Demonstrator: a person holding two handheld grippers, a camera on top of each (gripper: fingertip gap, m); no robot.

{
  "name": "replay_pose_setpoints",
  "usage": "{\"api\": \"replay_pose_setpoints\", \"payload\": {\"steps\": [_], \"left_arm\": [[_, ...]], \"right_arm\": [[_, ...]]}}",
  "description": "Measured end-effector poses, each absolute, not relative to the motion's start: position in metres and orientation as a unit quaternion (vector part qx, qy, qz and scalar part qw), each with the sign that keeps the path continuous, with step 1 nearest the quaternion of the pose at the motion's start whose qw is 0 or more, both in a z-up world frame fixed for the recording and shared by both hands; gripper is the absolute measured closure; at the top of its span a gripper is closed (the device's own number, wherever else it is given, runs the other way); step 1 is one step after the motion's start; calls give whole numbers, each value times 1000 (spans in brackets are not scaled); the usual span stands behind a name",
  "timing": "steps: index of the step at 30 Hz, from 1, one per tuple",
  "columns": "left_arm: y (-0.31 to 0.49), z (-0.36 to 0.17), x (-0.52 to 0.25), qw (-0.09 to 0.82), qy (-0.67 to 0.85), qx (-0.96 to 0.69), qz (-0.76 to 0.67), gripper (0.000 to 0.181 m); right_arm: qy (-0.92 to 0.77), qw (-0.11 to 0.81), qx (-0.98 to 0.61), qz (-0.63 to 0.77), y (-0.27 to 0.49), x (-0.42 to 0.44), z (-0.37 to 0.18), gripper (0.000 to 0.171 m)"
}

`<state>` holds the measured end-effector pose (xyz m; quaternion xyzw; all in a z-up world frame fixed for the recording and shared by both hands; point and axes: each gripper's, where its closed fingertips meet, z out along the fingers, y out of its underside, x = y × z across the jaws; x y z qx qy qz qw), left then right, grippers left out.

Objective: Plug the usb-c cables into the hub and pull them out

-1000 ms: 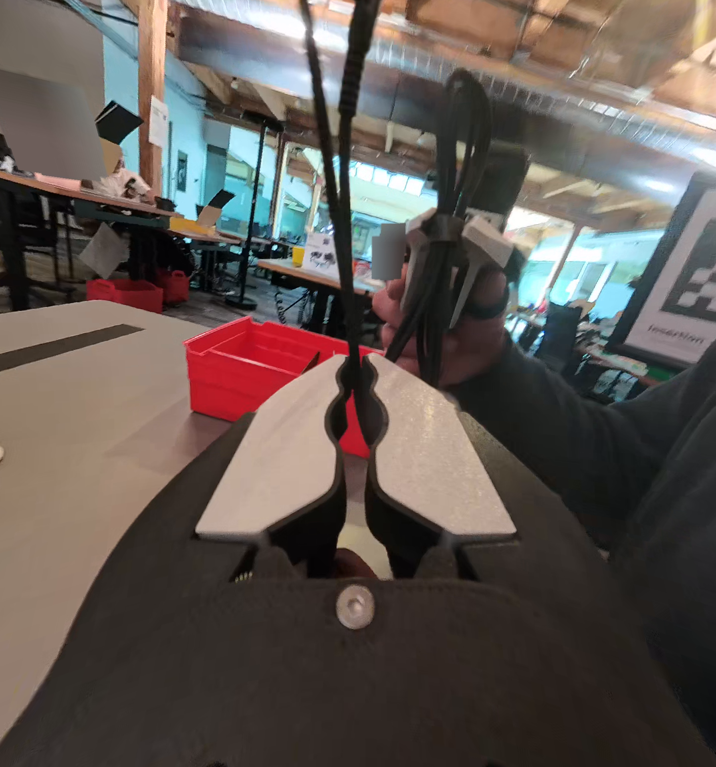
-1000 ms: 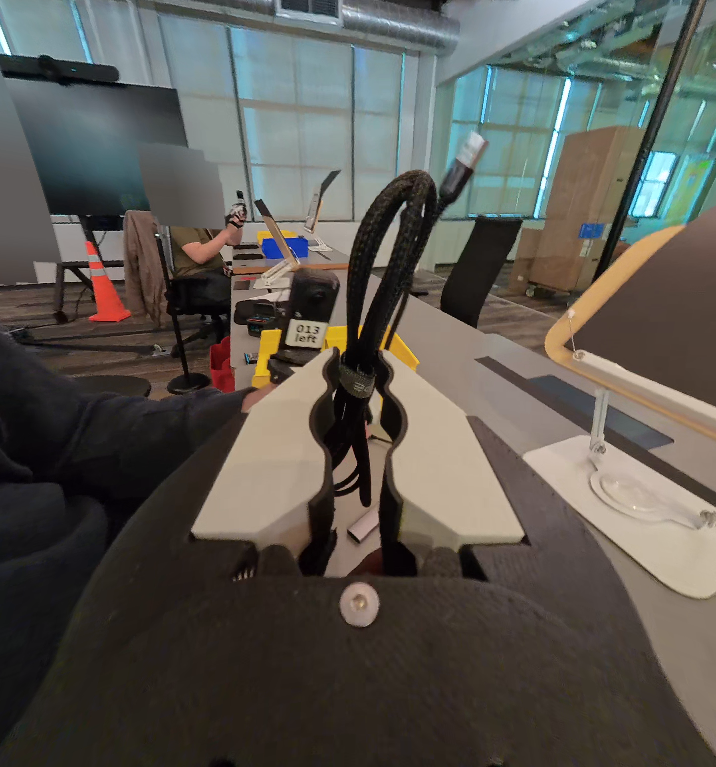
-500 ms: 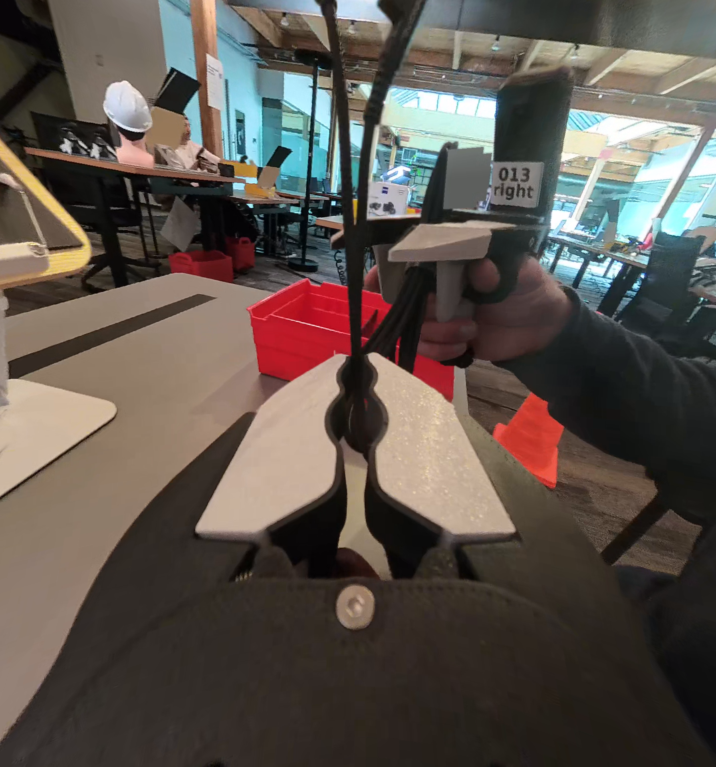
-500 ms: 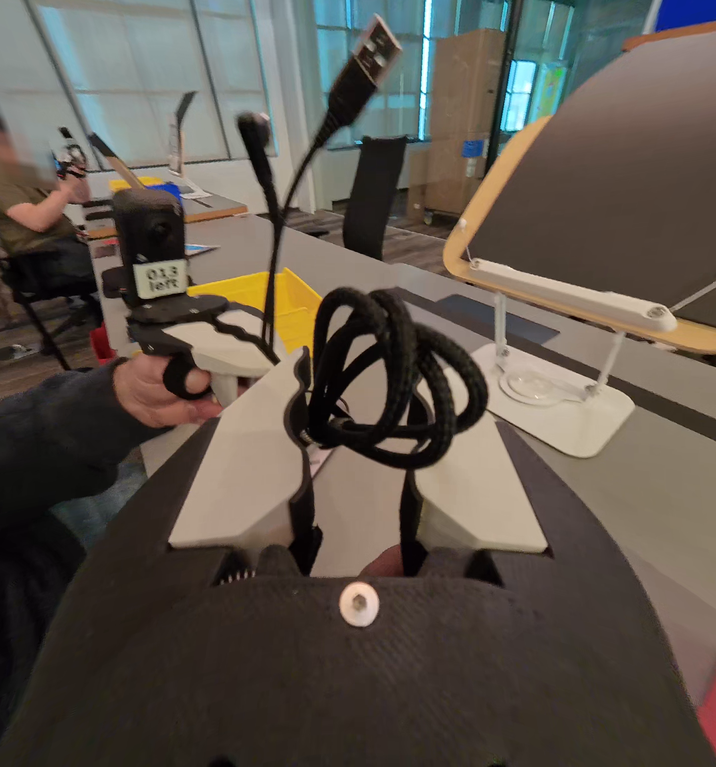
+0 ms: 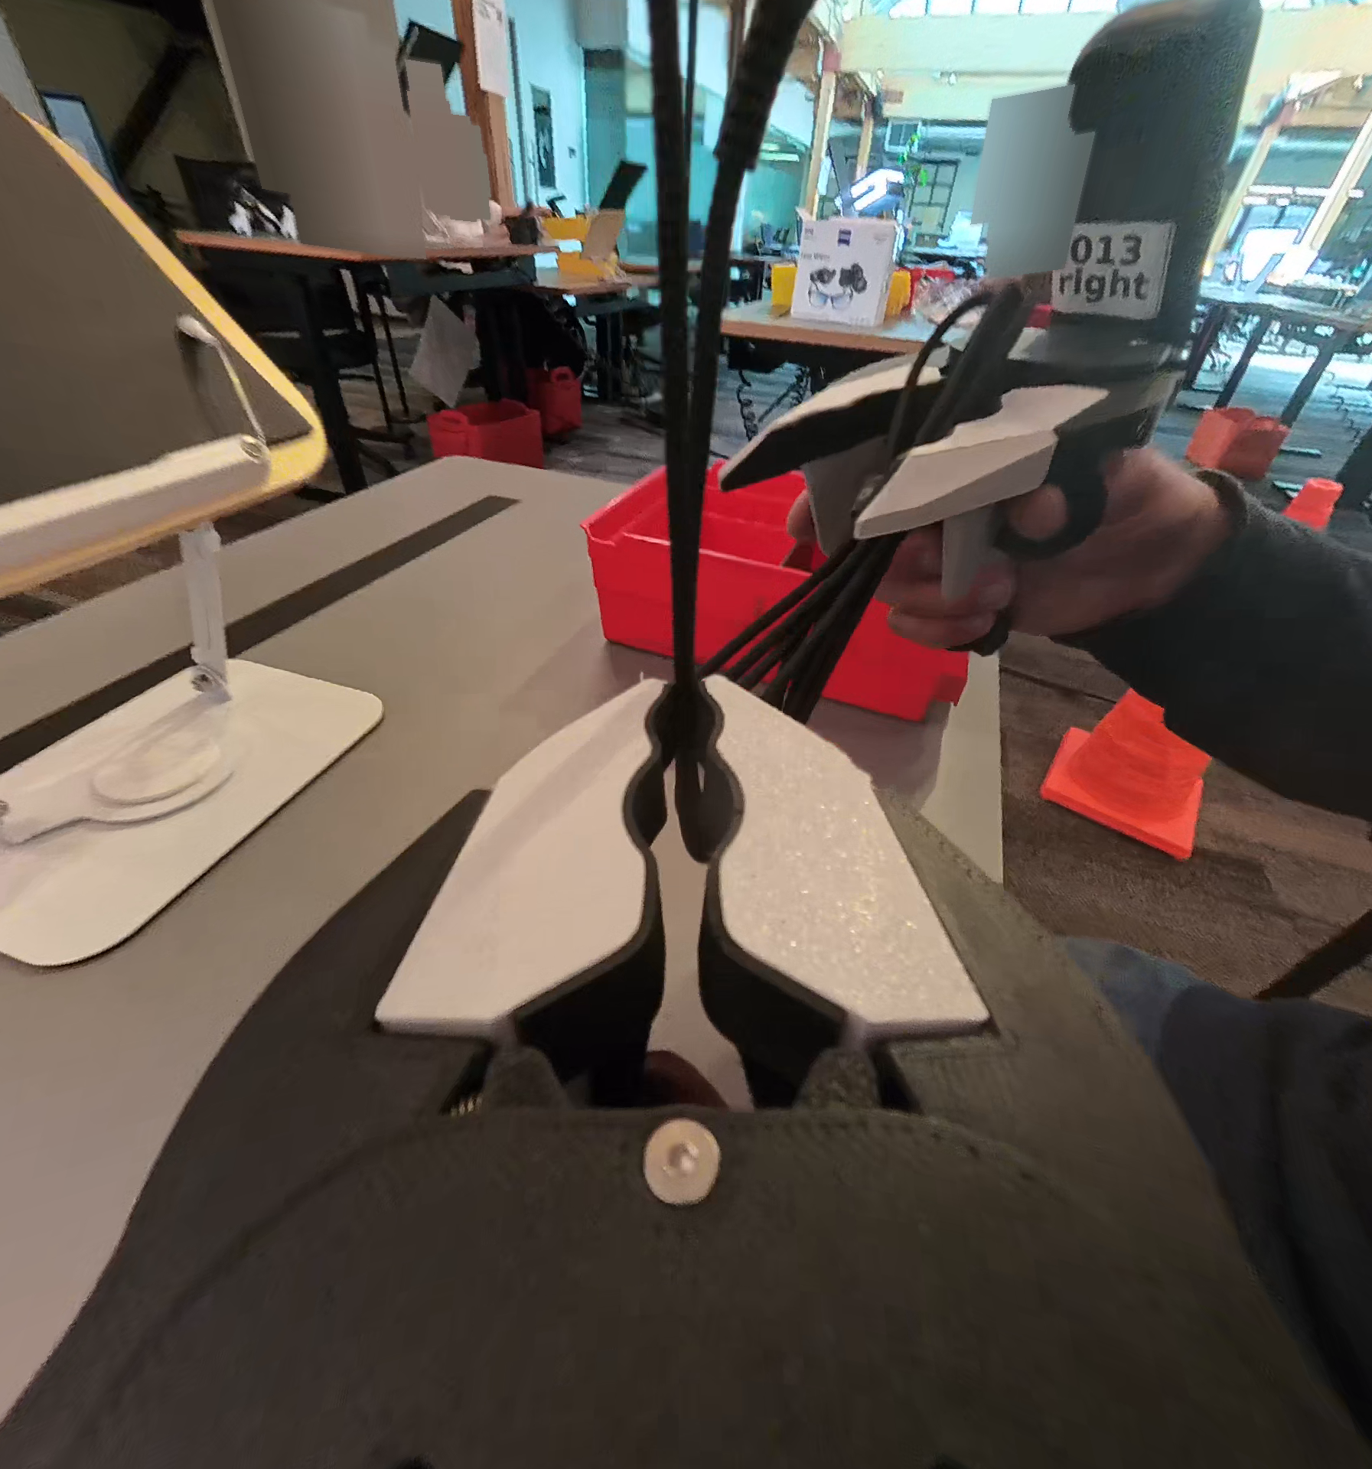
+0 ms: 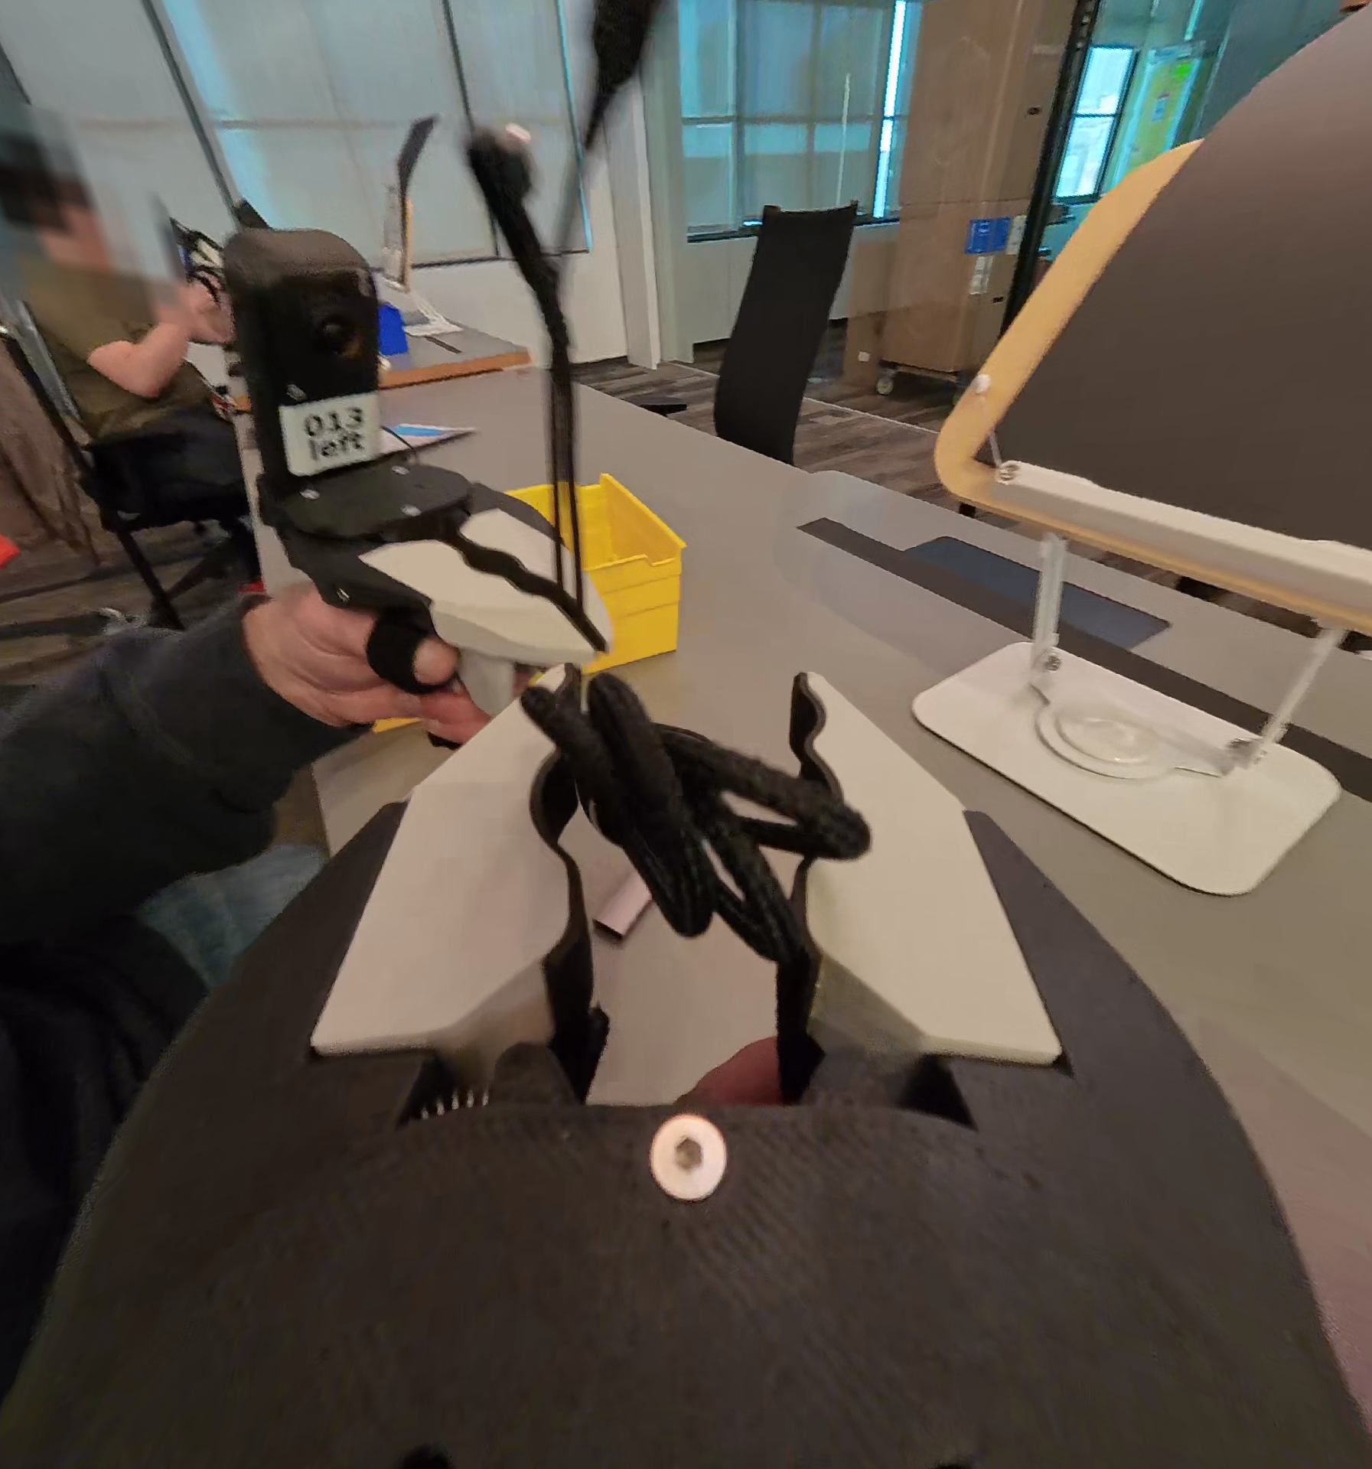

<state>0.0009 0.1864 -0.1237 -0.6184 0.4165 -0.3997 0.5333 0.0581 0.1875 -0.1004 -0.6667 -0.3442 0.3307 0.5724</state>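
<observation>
Cables held over the desk [image 5: 460, 604].
Left wrist view: left gripper [image 5: 684, 715] pinches two cable [image 5: 678, 397] strands at centre; red bin [image 5: 714, 556] behind. Right wrist view: right gripper [image 6: 686, 699] gapes wide, coiled bundle [image 6: 698, 803] lying loose between its fingers.

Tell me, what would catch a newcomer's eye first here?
Probably the black braided cable bundle, sagging loosely between the open fingers of the right gripper while the left gripper pinches two strands shut. Behind them on the grey table sit a red bin and a yellow bin.
</observation>
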Motion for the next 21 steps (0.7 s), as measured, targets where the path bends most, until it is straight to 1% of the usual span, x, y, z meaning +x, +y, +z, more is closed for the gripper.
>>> {"api": "replay_pose_setpoints", "payload": {"steps": [5, 8, 9, 10, 13, 14, 15, 19, 20, 21], "left_arm": [[173, -156, 26, 488, 479, -634, -362, 178], [159, -170, 41, 460, 519, -628, -353, 178], [157, -173, 45, 459, 530, -623, -347, 178], [156, -176, 48, 460, 534, -622, -341, 178], [149, -183, 57, 452, 549, -614, -343, 178], [147, -183, 60, 450, 550, -613, -345, 178], [146, -183, 61, 451, 549, -611, -348, 178], [145, -172, 64, 462, 537, -602, -368, 178], [146, -170, 64, 468, 536, -602, -363, 175], [149, -167, 63, 478, 529, -602, -358, 167]], "right_arm": [[-377, 559, -655, 343, 175, 31, -110, 109], [-385, 552, -651, 350, 172, 20, -114, 121], [-384, 543, -659, 350, 173, 18, -119, 122], [-386, 534, -666, 351, 173, 16, -124, 136], [-390, 533, -656, 366, 169, 14, -124, 154], [-389, 535, -655, 364, 169, 15, -124, 165], [-387, 536, -657, 363, 170, 19, -124, 170], [-368, 541, -656, 378, 173, 32, -115, 171], [-367, 546, -656, 370, 175, 36, -112, 171], [-366, 554, -655, 360, 176, 43, -107, 171]]}}
